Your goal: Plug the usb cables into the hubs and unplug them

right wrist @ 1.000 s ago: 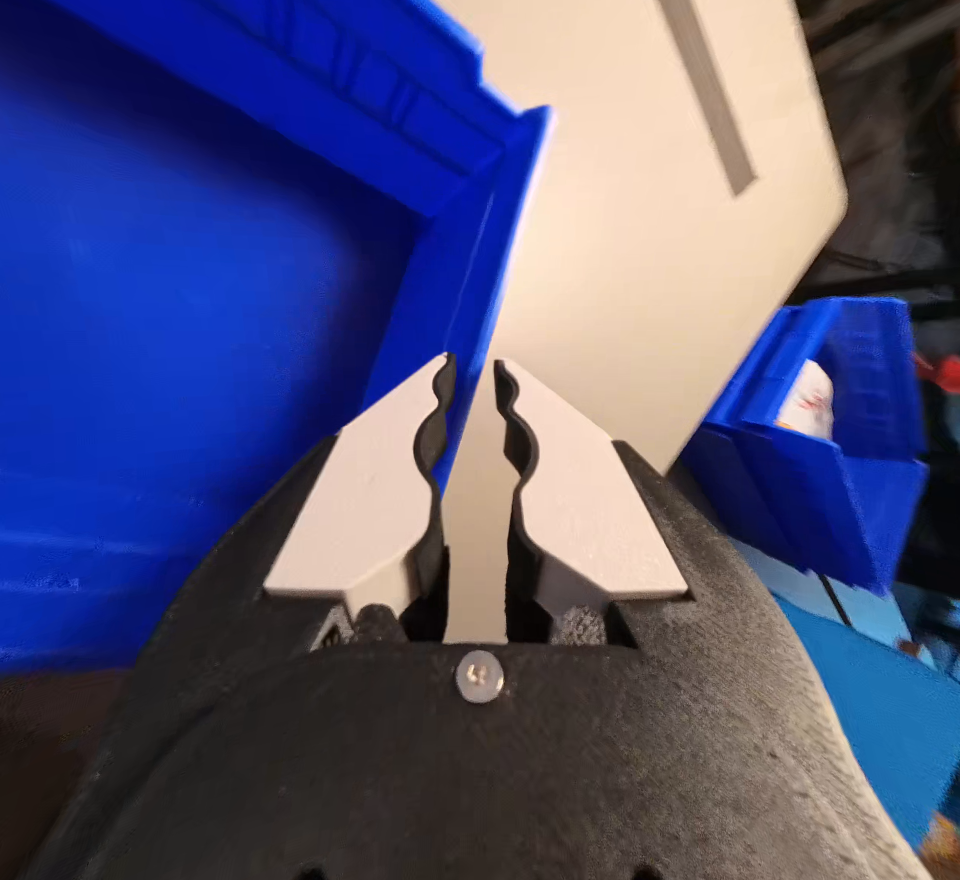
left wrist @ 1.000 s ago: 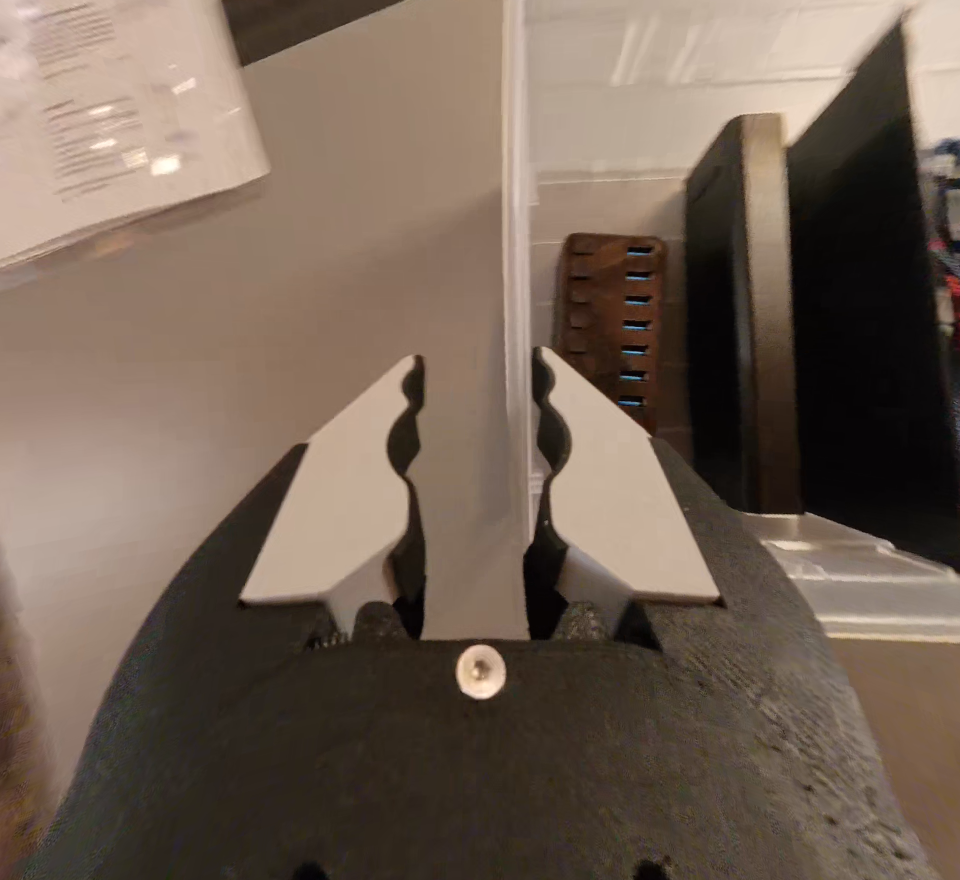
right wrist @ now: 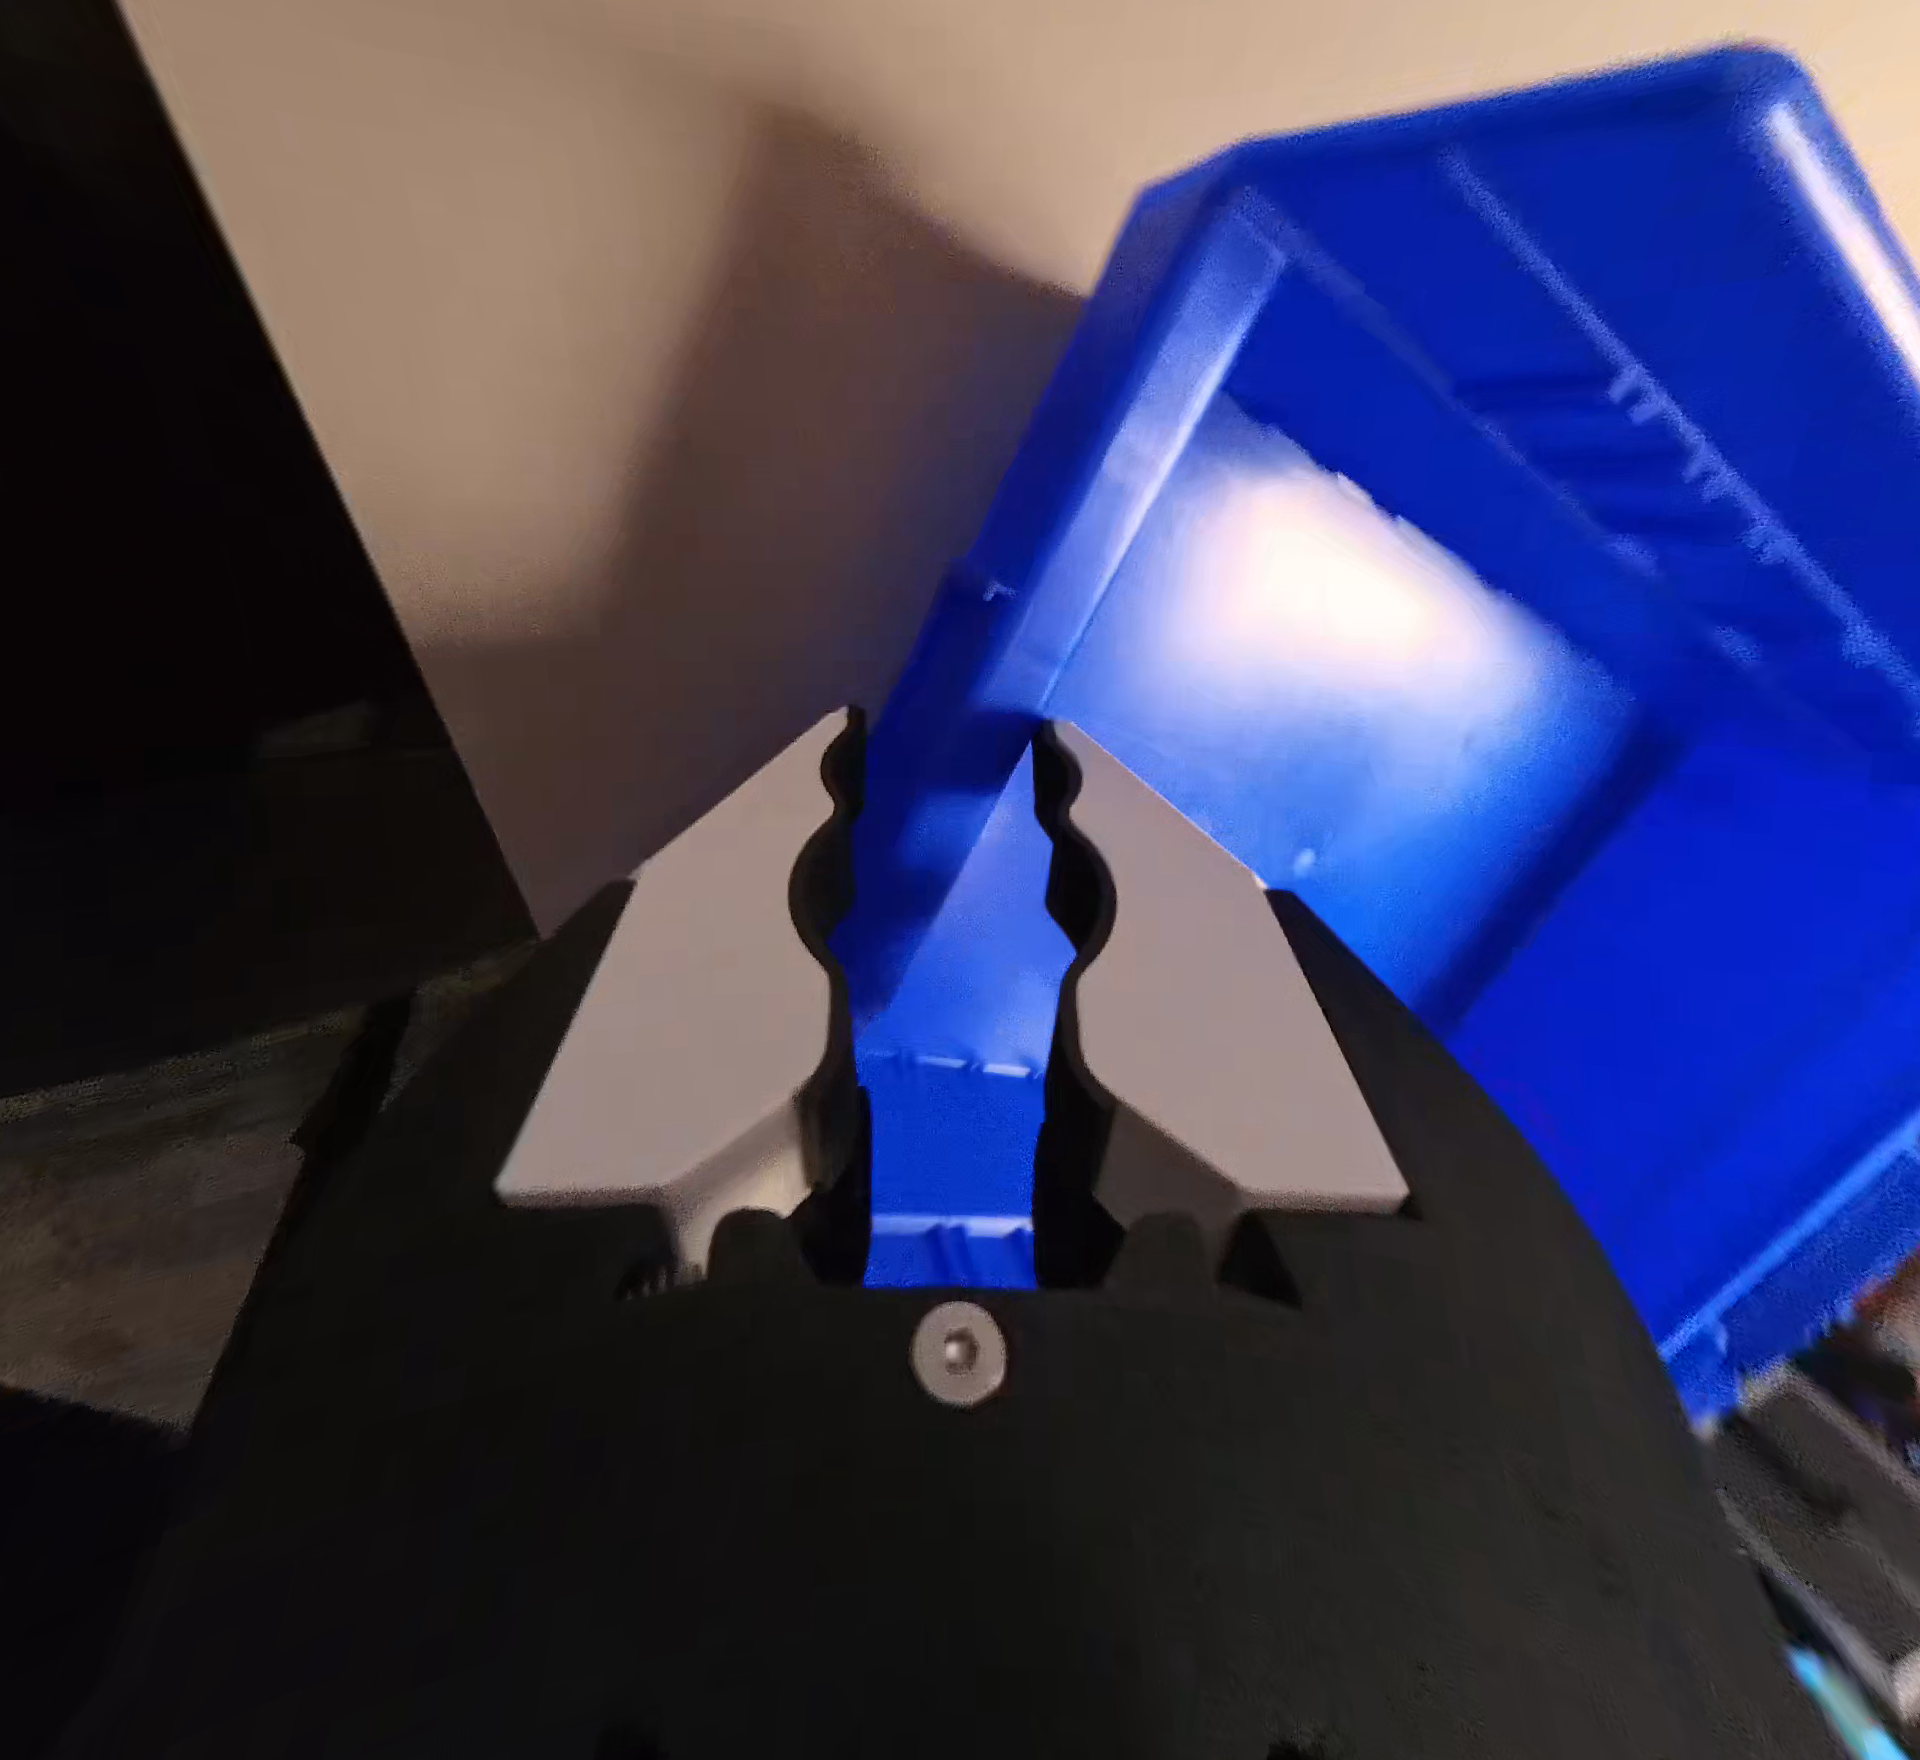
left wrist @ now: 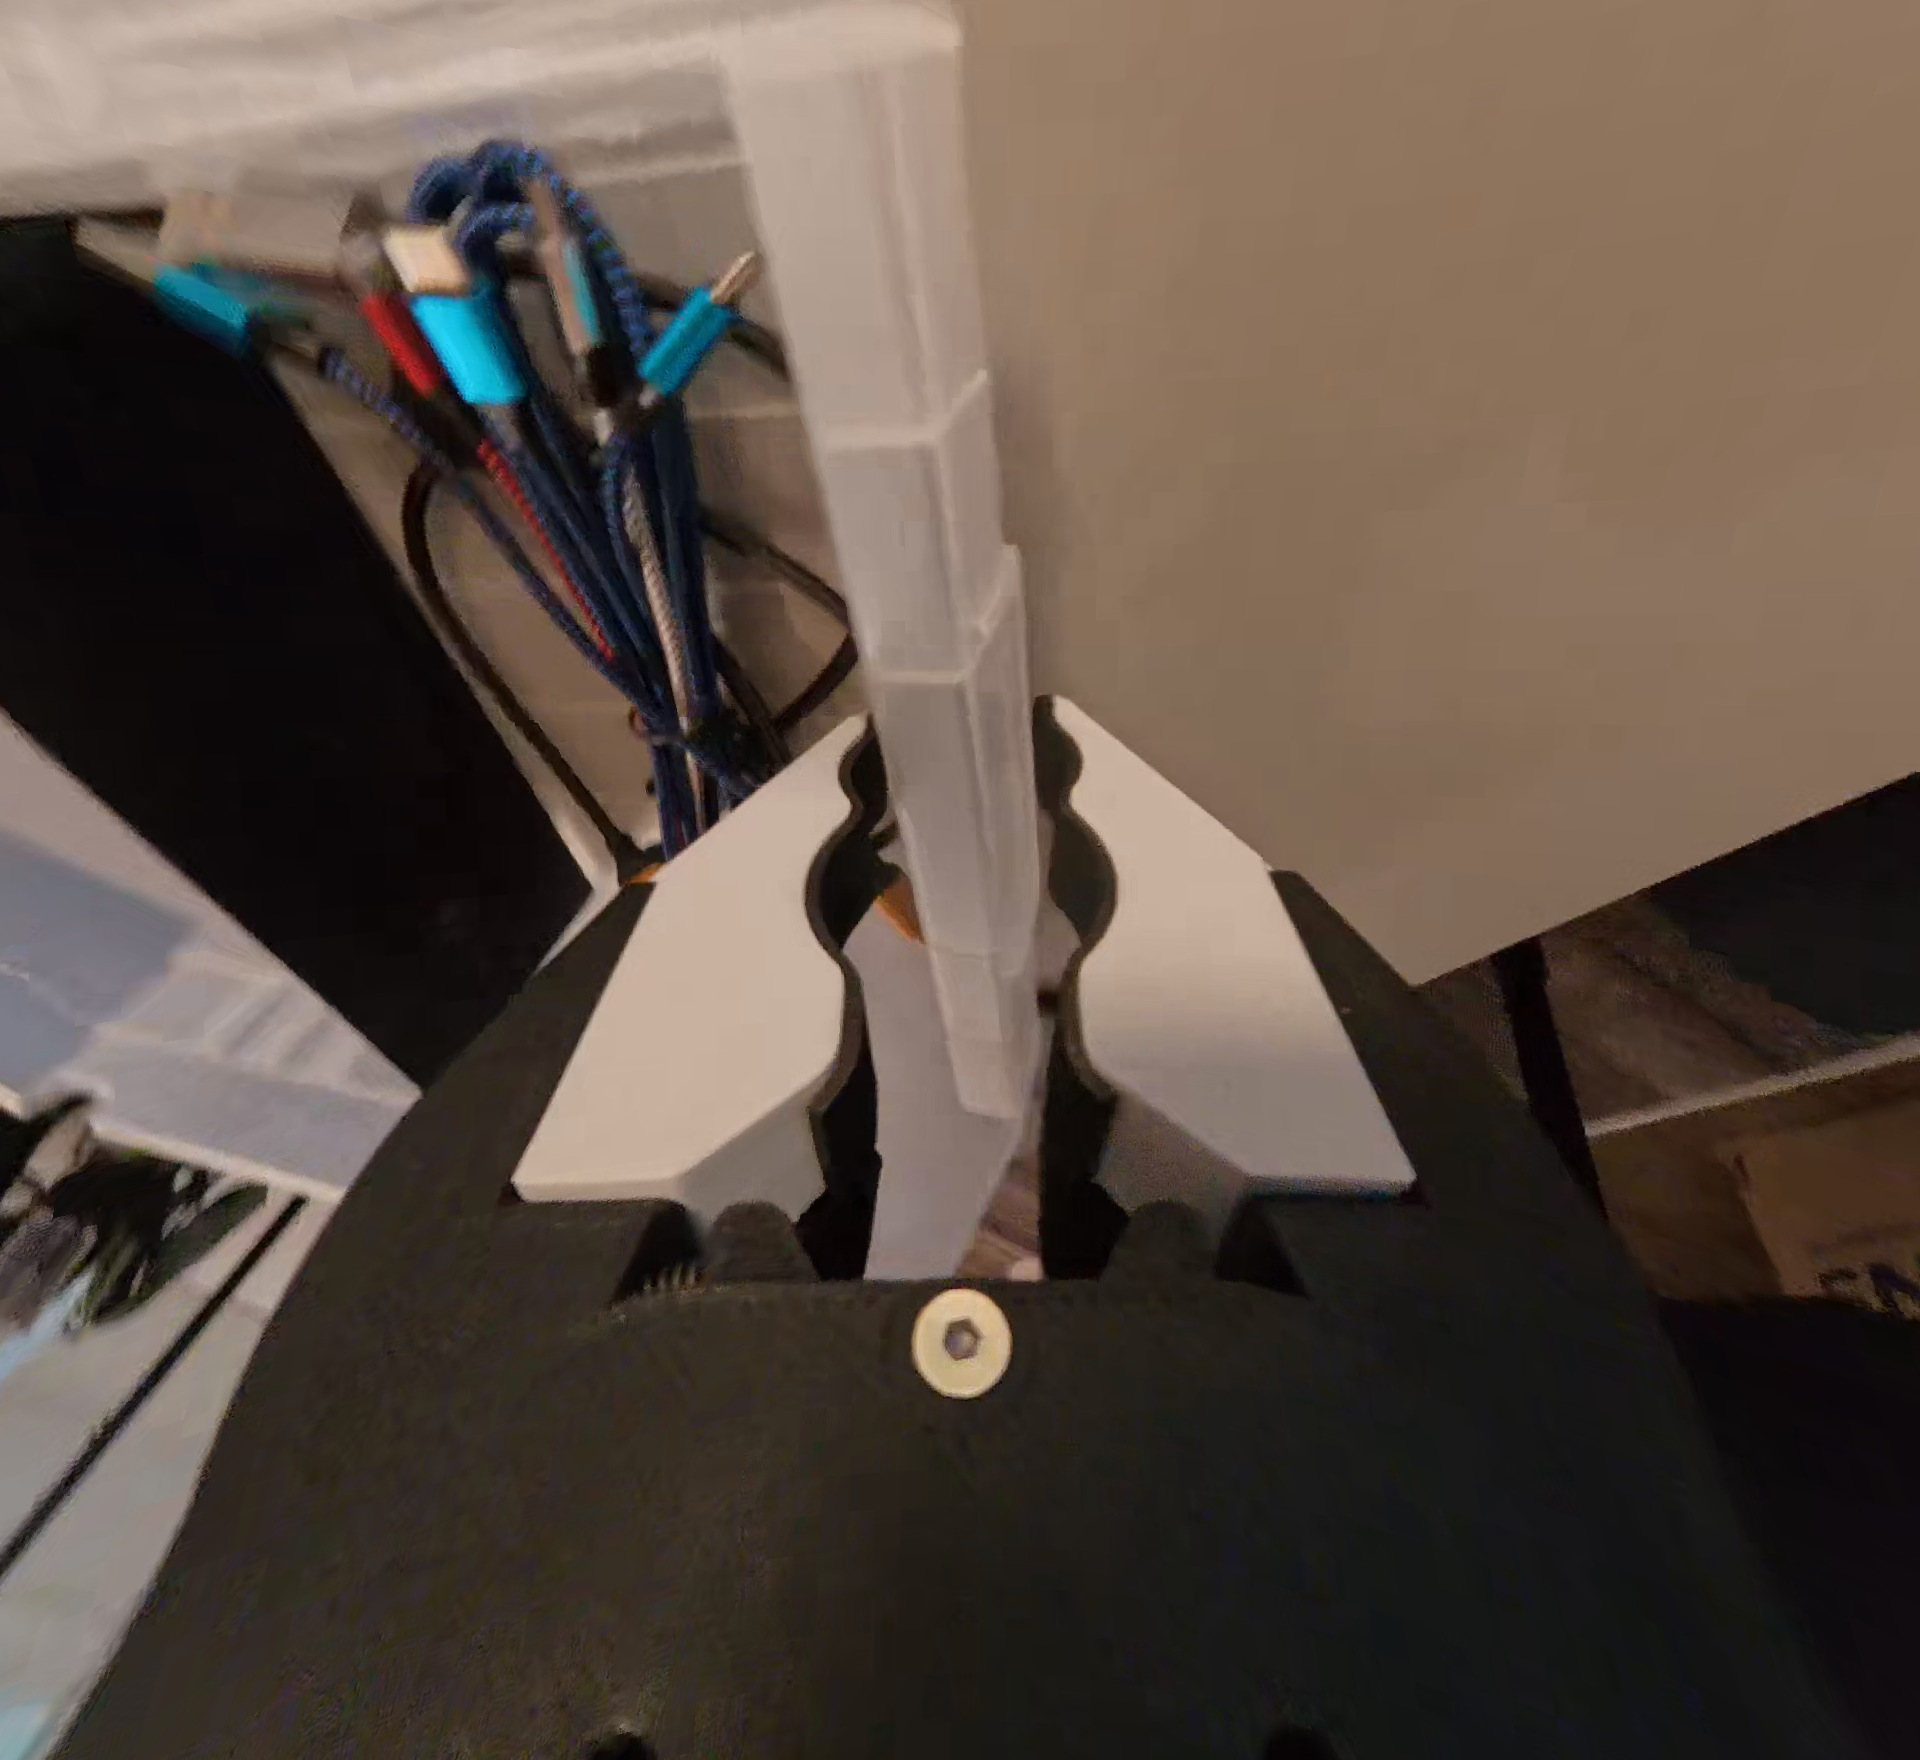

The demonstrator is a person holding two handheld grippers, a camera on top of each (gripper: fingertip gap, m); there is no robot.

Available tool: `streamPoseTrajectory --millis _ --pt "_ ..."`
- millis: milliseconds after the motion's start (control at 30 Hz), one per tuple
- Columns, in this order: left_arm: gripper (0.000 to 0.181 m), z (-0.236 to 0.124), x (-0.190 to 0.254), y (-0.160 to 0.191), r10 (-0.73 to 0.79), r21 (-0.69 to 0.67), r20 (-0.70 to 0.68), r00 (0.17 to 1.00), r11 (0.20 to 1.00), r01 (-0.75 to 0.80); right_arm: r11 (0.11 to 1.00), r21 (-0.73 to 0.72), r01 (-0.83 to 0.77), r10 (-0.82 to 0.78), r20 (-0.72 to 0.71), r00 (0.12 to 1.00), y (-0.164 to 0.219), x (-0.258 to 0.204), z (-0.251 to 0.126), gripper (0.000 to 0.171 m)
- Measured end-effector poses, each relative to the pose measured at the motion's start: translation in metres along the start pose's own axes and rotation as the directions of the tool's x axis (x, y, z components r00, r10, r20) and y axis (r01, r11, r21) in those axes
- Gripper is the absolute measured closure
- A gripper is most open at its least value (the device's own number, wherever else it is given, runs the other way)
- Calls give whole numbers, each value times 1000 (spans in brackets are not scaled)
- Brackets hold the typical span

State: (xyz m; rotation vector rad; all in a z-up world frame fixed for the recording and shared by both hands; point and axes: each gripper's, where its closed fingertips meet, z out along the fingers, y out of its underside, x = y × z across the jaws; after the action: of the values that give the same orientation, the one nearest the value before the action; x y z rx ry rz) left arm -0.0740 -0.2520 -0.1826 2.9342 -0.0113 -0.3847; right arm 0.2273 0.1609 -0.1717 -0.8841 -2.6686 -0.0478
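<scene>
Left side first: your left gripper [left wrist: 951, 744] straddles the wall of the clear plastic bin [left wrist: 935, 567], jaws apart on either side of it. It looks like a grip on the wall, but I can't tell if the pads actually bite. The usb cables [left wrist: 623, 515] sit inside that bin, just left of the fingers: a braided blue, red and grey bundle with teal plugs pointing up at the far end. No hub shows in either view now.

Risk here: the bin looks tilted, so if you tip it further the bundle could slide out in a tangle, plugs snagging each other. A loose hold on a thin slick wall could also let the bin slip and drop.

Right side: your right gripper [right wrist: 940, 744] has the rim of the blue bin [right wrist: 1455, 567] between its fingers, pressed close on both sides, so likely clamped. That bin looks empty and tilted over the tan tabletop [right wrist: 520, 204]. A corner hold gives poor leverage, so it may twist out. Both frames are blurred, so slow down.
</scene>
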Motion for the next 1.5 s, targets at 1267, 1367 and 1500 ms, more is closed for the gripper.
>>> streamPoseTrajectory --millis 1267,1367,1500 --pt "176 -44 -100 29 -871 914 26 491 219 341 432 787 -440 897 -324 301 67 92 -36 169" --pt "176 -37 -123 37 -864 912 30 503 230 341 435 784 -444 894 -317 315 75 108 -31 168" --pt "174 -27 -149 53 -870 910 70 488 255 325 412 795 -445 903 -290 318 91 129 -25 168"
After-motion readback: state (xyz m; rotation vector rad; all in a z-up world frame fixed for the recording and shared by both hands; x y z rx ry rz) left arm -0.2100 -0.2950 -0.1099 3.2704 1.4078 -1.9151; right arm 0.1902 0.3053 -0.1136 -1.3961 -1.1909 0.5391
